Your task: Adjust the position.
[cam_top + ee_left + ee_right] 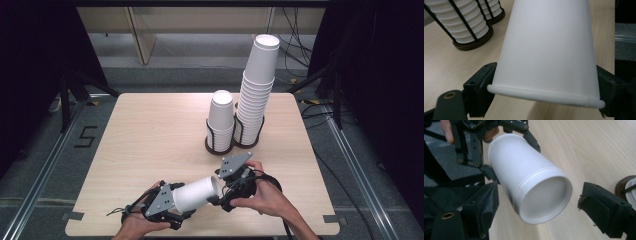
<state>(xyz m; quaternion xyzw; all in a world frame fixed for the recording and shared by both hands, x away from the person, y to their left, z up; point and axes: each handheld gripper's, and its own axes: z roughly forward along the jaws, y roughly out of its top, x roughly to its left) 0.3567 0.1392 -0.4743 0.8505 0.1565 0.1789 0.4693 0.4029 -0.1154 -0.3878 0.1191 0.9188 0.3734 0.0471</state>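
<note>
A white paper cup (197,194) lies on its side just above the front of the wooden table (150,135), between the two grippers. My left gripper (180,201) is shut on its wide rim end; in the left gripper view the black jaws press both sides of the cup (549,50) just above the rolled rim. The cup's closed bottom (544,197) points at my right gripper (220,192). That gripper (541,207) is open, its jaws standing on either side of the bottom end, the right one well apart from it.
Two stacks of white cups stand in black wire holders at the table's far middle: a short stack (220,120) and a tall stack (255,95) beside it. A holder's dark base (471,42) is close beyond the held cup. Cables and stands surround the table.
</note>
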